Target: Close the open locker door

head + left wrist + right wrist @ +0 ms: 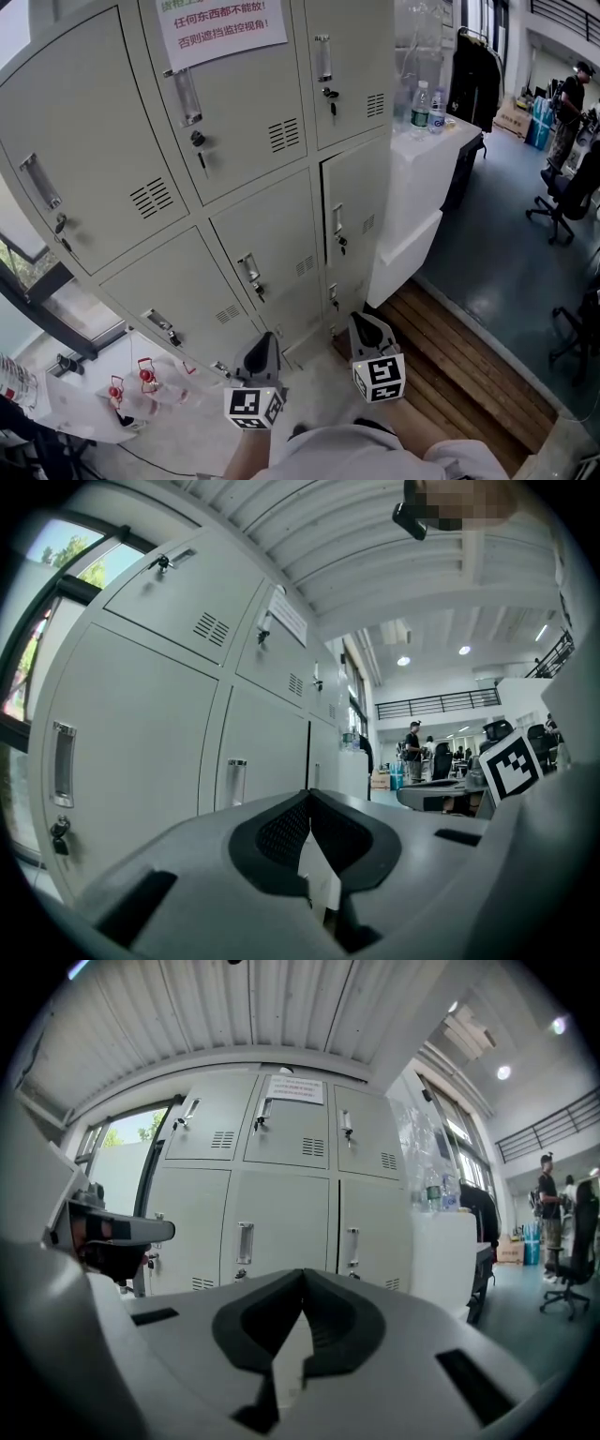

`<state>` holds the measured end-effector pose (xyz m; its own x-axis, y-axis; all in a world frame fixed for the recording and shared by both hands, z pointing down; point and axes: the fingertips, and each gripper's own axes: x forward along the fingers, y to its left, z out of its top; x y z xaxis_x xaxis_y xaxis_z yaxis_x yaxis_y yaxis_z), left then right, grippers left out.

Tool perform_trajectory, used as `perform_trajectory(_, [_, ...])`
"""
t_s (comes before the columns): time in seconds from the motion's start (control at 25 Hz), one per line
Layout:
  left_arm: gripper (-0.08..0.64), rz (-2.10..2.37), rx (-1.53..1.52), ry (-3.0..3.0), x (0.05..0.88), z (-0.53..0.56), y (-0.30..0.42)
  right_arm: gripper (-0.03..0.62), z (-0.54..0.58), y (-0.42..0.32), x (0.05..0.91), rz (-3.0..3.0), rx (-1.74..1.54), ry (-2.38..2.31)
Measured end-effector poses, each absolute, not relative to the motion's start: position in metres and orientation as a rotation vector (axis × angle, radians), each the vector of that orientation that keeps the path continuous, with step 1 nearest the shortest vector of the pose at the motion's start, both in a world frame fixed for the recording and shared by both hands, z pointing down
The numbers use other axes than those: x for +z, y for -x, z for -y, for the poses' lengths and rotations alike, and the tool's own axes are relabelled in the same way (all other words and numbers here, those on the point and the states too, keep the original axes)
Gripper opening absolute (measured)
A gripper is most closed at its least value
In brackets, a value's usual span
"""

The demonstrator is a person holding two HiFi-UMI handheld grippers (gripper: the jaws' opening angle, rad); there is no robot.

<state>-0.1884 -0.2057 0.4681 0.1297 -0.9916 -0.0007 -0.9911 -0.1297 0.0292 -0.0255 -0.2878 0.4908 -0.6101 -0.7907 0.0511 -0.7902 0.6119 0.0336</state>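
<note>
Door (358,211) stands ajar ahead of my right gripper (368,323), nearer than my left gripper (262,342); both are closed on nothing.

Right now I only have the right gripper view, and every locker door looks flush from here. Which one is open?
Observer: The head view shows the middle door of the right column slightly ajar, with a dark gap down its left edge.
Operator: What is the left gripper doing?
Observer: The left gripper has its tongs shut and empty, pointed along the locker fronts.
Operator: Where is mine relative to that door?
Observer: In the head view the right gripper is down by the bottom row, below the ajar door and not touching it.
</note>
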Motion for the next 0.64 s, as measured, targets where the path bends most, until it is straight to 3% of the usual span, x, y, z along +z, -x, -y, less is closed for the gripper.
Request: perform_trajectory(0.64, [0.008,2.023,-0.076,-2.359,0.4665,0.2056,0.185,0.012,0.2856,0.0184,0.4834,2.772,0.02,-1.395])
